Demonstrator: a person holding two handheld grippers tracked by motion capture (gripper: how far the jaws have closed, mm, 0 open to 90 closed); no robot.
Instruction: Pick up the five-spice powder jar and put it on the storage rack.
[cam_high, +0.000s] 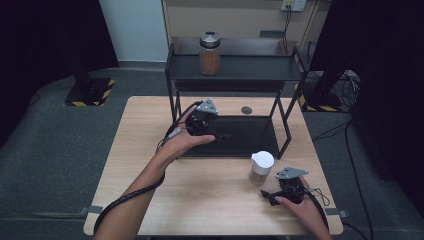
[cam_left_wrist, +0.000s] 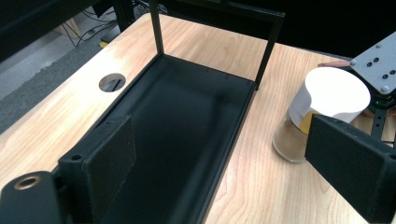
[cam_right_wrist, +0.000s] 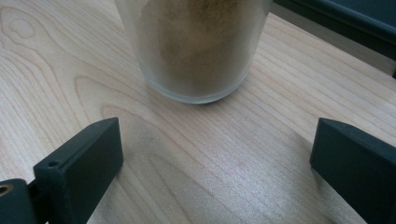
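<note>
While the person's left gripper (cam_high: 218, 135) hovered over the black tray (cam_high: 260, 131) at the foot of the shelf rack (cam_high: 235, 67), its jaws stood apart with nothing between them; the left gripper view looked down past both pads into the bare tray floor. Farther back, a jar with a metal lid (cam_high: 210, 53), holding a brown powder, stood on the rack's upper shelf, and a small round hole (cam_high: 246, 109) showed in the wooden table (cam_high: 145, 130) just behind the tray. To the right, a white-lidded glass jar (cam_high: 261, 168) of tan powder stood upright on the table, just in front of the tray's near right corner and apart from it. Rightmost, the right gripper (cam_high: 267, 196) lay low near the table's front edge, its jaws spread wide and empty, pointed at the jar's base (cam_right_wrist: 198, 60), which stood ahead of the pads and not yet between them. By my judgement, the risk lay with that jar: a low, off-centre approach could let one pad strike the glass first and shove or tip it, and smooth glass gripped near the base might slip or lean when lifted
</note>
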